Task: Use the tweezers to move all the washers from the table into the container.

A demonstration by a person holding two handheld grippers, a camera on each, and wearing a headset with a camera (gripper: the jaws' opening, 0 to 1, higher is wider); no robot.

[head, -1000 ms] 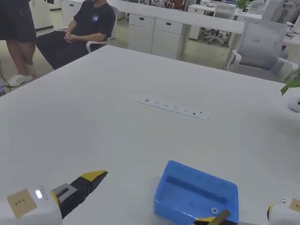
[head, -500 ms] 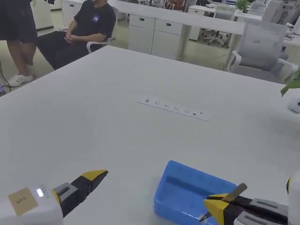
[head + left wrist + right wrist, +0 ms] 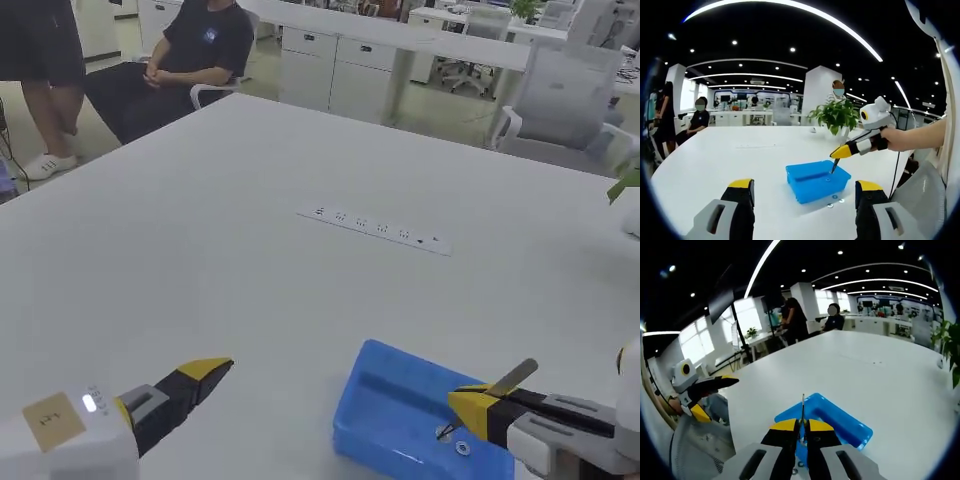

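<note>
a: where do we have the right gripper (image 3: 462, 412)?
b: over the near right part of the blue container (image 3: 390, 390), its jaws clamped on the tweezers (image 3: 515, 378). we see the tweezer tips pointing down inside the container, just beside 1 washer (image 3: 462, 447) lying on its floor.
a: and the left gripper (image 3: 212, 375)?
b: low over the white table (image 3: 250, 290), well apart from the container and to its left, holding nothing. in the left gripper view we see its 2 jaws standing wide apart.
a: any more outside the container?
b: in that same view we make out 2 washers (image 3: 830, 205) on the table, just beside the container's near wall.
a: what else do we note?
b: a power strip (image 3: 375, 228) lies farther along the table, and a potted plant (image 3: 835, 115) stands beyond the container.
</note>
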